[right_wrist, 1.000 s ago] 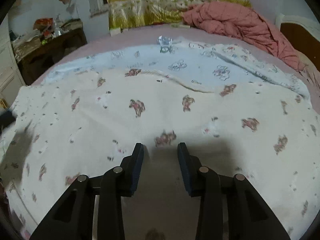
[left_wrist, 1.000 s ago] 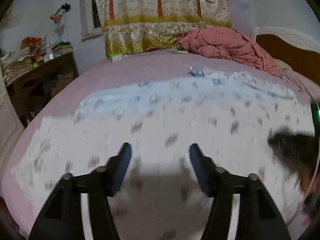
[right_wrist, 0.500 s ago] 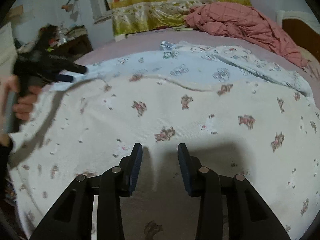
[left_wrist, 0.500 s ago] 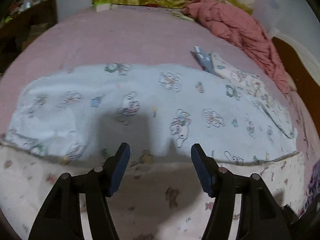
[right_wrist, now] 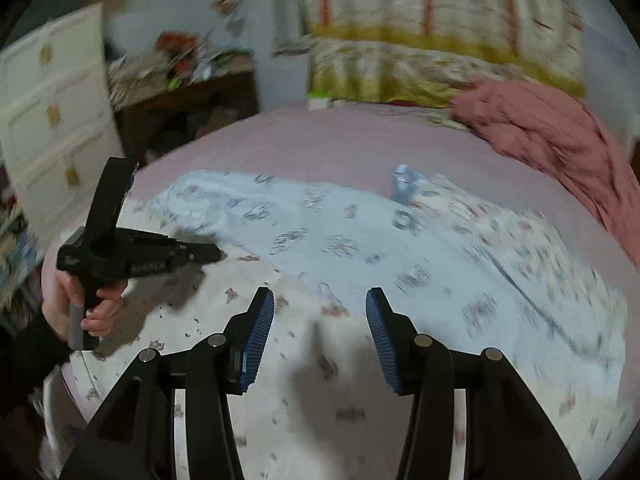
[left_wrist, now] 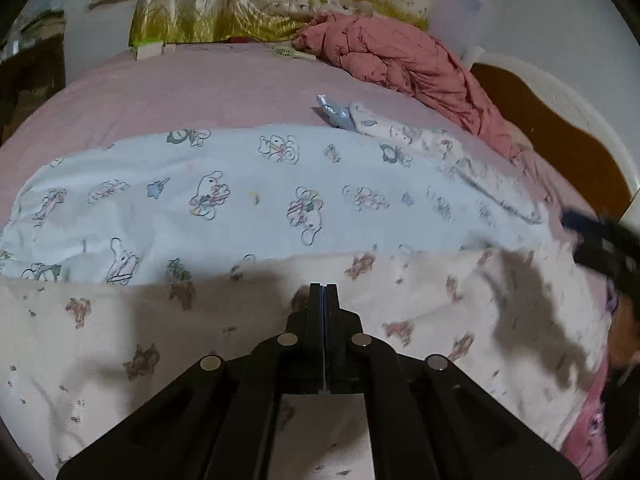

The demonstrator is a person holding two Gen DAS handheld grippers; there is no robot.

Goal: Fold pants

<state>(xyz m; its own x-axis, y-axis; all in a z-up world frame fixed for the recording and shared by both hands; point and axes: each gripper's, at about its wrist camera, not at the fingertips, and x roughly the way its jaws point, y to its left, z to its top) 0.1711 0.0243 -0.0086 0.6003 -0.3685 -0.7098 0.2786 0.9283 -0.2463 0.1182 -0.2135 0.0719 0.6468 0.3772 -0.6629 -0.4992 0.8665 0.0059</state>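
Cream, animal-printed cotton pants (left_wrist: 248, 344) lay flat on the pink bed (left_wrist: 192, 92), overlapping a pale-blue printed garment (left_wrist: 240, 200). The left gripper (left_wrist: 324, 292) had just closed, pads together at the cream edge; whether cloth was pinched could not be told. The right gripper (right_wrist: 320, 332) was just opening, empty. The fabric looked light and limp, best pinched at a hem.

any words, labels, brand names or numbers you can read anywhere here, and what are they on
No text here can be read for certain.
Left gripper: pale lettering along its black body in the right wrist view, too blurred to read.
Light blue pants: only cartoon drawings, no words.
Cream pants: small animal prints, no lettering.
Small packet on the pink bedsheet: nothing legible.
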